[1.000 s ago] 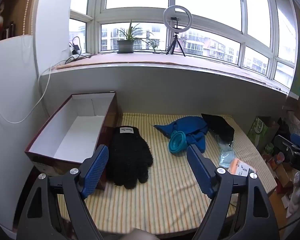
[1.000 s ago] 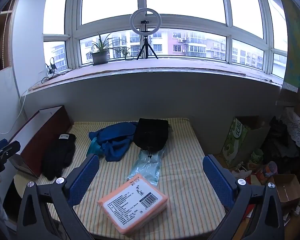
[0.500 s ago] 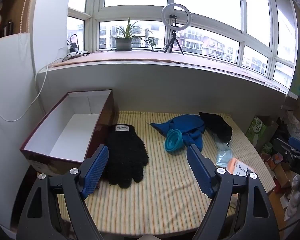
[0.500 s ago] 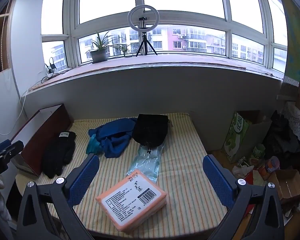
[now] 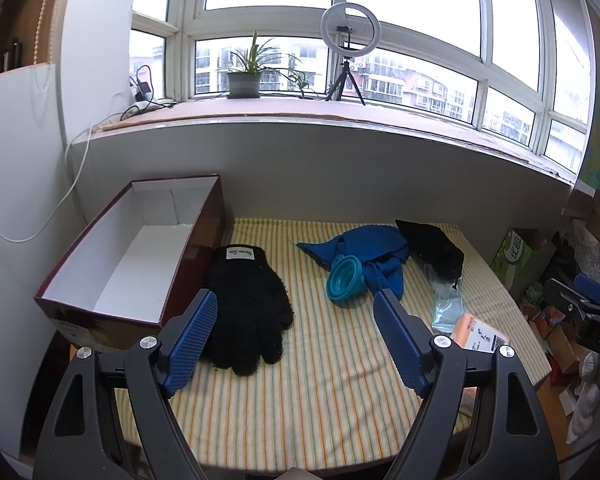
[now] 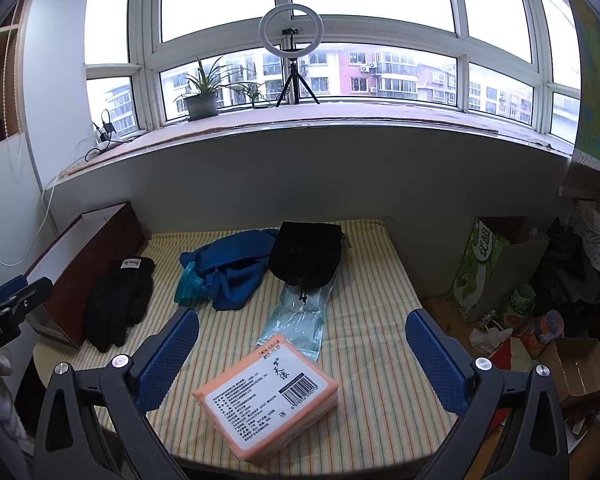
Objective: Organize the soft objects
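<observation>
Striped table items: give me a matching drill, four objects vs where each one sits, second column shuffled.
Things:
1. black glove
2. teal collapsible cup
3. black pouch
4. orange tissue pack

Places:
A. against the blue cloth
B. beside the open box
C. nearest the right gripper, near table edge
D. far side, overlapping the clear plastic bag

Pairs: 1-B, 2-A, 3-D, 4-C
</observation>
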A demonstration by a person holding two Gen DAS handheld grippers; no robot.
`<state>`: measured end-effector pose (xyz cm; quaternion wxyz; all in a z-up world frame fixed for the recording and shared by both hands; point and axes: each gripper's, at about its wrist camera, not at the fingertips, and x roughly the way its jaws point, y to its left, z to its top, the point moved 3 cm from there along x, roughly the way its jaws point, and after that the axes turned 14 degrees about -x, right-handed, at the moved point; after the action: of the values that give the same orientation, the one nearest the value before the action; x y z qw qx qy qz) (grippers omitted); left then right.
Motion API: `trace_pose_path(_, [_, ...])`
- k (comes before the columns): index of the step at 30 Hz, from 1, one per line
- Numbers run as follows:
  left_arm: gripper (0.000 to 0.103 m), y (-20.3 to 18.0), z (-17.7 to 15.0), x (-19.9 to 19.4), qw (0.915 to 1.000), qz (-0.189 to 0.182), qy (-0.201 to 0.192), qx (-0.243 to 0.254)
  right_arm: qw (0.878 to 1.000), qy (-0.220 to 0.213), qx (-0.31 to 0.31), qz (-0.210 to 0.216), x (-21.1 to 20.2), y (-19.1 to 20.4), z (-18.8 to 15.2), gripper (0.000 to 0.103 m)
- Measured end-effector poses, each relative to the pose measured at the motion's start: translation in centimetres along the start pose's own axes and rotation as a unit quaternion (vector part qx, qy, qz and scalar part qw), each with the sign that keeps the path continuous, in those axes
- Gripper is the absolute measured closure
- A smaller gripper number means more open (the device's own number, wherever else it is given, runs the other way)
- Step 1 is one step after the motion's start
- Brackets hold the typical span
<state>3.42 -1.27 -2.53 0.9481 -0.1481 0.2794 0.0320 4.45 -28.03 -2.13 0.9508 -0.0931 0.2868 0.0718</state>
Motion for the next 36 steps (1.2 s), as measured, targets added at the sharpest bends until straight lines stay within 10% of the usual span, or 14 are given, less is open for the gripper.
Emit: trace_pose_path(36, [0.022,0.02,0.14,0.72,0.9999,0.000,0.010,0.001,1.000,0.008,-0.005,0.006,0.53,0.55,0.21,0.001])
